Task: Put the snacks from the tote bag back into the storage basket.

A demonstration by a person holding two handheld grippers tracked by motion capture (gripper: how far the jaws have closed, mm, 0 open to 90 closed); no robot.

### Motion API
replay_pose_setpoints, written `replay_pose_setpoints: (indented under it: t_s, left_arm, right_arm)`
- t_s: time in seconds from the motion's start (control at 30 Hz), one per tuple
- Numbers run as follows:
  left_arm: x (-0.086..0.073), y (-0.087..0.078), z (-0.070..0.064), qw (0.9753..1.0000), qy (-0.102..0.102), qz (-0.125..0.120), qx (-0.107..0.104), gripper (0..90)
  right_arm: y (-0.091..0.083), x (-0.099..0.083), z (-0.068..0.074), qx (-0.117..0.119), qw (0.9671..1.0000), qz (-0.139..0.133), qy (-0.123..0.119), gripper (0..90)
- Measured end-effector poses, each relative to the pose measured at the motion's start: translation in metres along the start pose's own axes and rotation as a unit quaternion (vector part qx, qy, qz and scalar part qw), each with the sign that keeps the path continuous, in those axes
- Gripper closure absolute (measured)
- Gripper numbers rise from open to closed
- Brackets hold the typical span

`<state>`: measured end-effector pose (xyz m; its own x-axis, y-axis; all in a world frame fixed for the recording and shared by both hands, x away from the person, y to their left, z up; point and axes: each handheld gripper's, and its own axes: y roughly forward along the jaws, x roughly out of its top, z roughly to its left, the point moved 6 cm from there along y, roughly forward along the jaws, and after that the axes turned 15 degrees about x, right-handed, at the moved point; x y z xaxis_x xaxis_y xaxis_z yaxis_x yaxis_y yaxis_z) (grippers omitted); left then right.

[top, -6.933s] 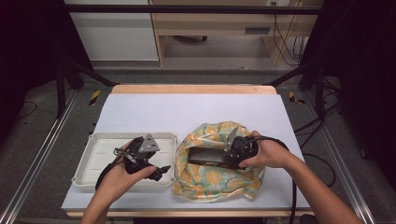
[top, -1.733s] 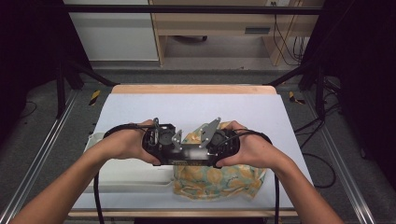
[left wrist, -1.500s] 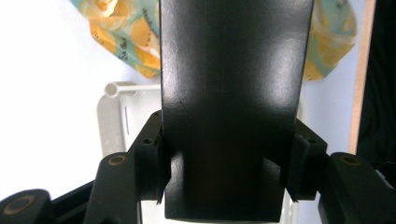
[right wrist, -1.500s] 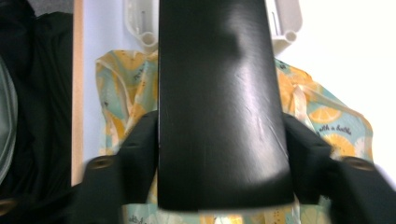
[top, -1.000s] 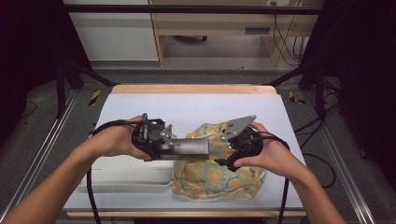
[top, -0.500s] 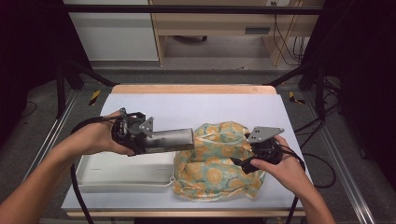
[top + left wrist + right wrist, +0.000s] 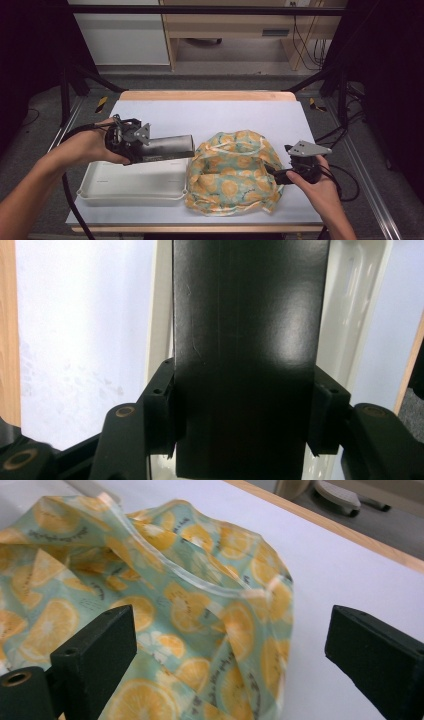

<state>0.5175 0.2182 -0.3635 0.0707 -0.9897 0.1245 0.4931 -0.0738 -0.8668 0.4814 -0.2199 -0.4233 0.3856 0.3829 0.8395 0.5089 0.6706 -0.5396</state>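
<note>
Left tongs (image 7: 131, 143) round box (image 7: 167, 148) above tray (image 7: 131, 184)

A lab: white-topped table (image 7: 210, 107) inside a black metal frame (image 7: 200, 9), cables (image 7: 305, 47) trailing behind.

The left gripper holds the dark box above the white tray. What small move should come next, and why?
Probably lower the long dark rectangular box into the white plastic tray and open. The left gripper is clamped on its sides, and the box hangs over the tray's far rim, beside the orange-print cloth bag.
</note>
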Motion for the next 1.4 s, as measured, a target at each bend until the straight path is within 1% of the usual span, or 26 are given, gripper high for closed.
replay_pose_setpoints:
  t_s: [0.03, 0.17, 0.37, 0.43, 0.53, 0.6, 0.7, 0.77, 0.8, 0.83, 0.87, 0.93, 0.97, 1.0, 1.03, 1.07, 1.1, 1.3, 1.4]
  left_arm:
    - [-0.002, 0.002, 0.001, 1.0000, 0.001, 0.001, 0.001, 43.1]
    - [-0.007, 0.007, 0.003, 1.0000, 0.003, 0.005, -0.001, 43.1]
    - [-0.014, 0.017, 0.005, 1.0000, -0.002, 0.002, -0.004, 43.1]
    - [-0.015, 0.020, 0.005, 1.0000, 0.002, 0.004, -0.004, 43.1]
    - [-0.016, 0.024, 0.004, 1.0000, 0.002, 0.004, -0.008, 43.1]
    - [-0.016, 0.025, 0.005, 1.0000, 0.000, 0.005, -0.004, 43.1]
    - [-0.016, 0.028, 0.005, 1.0000, 0.002, 0.005, -0.007, 43.1]
    - [-0.016, 0.031, 0.003, 0.9999, 0.004, 0.006, -0.010, 43.1]
    - [-0.016, 0.032, 0.003, 0.9999, 0.008, 0.009, -0.011, 43.1]
    - [-0.016, 0.034, 0.002, 0.9999, 0.008, 0.007, -0.011, 43.1]
    - [-0.016, 0.034, 0.002, 0.9999, 0.009, 0.008, -0.011, 43.1]
    - [-0.017, 0.035, 0.001, 0.9998, 0.013, 0.008, -0.013, 43.1]
    - [-0.017, 0.036, 0.001, 0.9999, 0.009, 0.006, -0.014, 43.1]
    - [-0.018, 0.036, 0.002, 0.9999, 0.012, 0.004, -0.010, 43.1]
    - [-0.019, 0.036, 0.002, 0.9999, 0.006, 0.004, -0.010, 43.1]
    - [-0.020, 0.036, 0.002, 0.9999, 0.009, 0.001, -0.009, 43.1]
    - [-0.021, 0.036, 0.001, 0.9999, 0.005, 0.001, -0.012, 43.1]
    - [-0.025, 0.039, -0.004, 0.9996, 0.020, 0.001, -0.019, 43.1]
    - [-0.027, 0.041, -0.007, 0.9995, 0.019, -0.004, -0.026, 43.0]
  right_arm:
    - [-0.002, -0.004, -0.002, -0.007, 1.0000, -0.003, 0.004, 7.1]
    - [-0.005, -0.018, -0.009, -0.021, 0.9995, -0.011, 0.022, 7.4]
    - [-0.004, -0.041, -0.019, -0.042, 0.9982, -0.018, 0.039, 7.8]
    - [-0.004, -0.047, -0.021, -0.051, 0.9974, -0.023, 0.046, 8.0]
    - [-0.008, -0.053, -0.024, -0.060, 0.9955, -0.045, 0.057, 8.1]
    - [-0.011, -0.056, -0.027, -0.066, 0.9942, -0.057, 0.063, 8.1]
    - [-0.014, -0.061, -0.030, -0.078, 0.9921, -0.068, 0.071, 8.1]
    - [-0.015, -0.066, -0.030, -0.085, 0.9913, -0.070, 0.072, 8.3]
    - [-0.014, -0.067, -0.030, -0.085, 0.9912, -0.069, 0.074, 8.3]
    - [-0.015, -0.068, -0.029, -0.084, 0.9912, -0.068, 0.076, 8.3]
    - [-0.015, -0.069, -0.029, -0.087, 0.9910, -0.068, 0.075, 8.3]
    - [-0.018, -0.069, -0.029, -0.090, 0.9901, -0.074, 0.079, 8.4]
    - [-0.019, -0.069, -0.030, -0.092, 0.9895, -0.077, 0.080, 8.4]
    - [-0.020, -0.070, -0.031, -0.096, 0.9889, -0.079, 0.081, 8.5]
    - [-0.021, -0.071, -0.032, -0.097, 0.9885, -0.080, 0.084, 8.5]
    - [-0.021, -0.071, -0.033, -0.098, 0.9883, -0.080, 0.086, 8.5]
    - [-0.021, -0.072, -0.033, -0.099, 0.9881, -0.079, 0.087, 8.5]
    - [-0.021, -0.073, -0.035, -0.101, 0.9878, -0.078, 0.090, 8.5]
    - [-0.022, -0.073, -0.035, -0.102, 0.9878, -0.078, 0.088, 8.5]
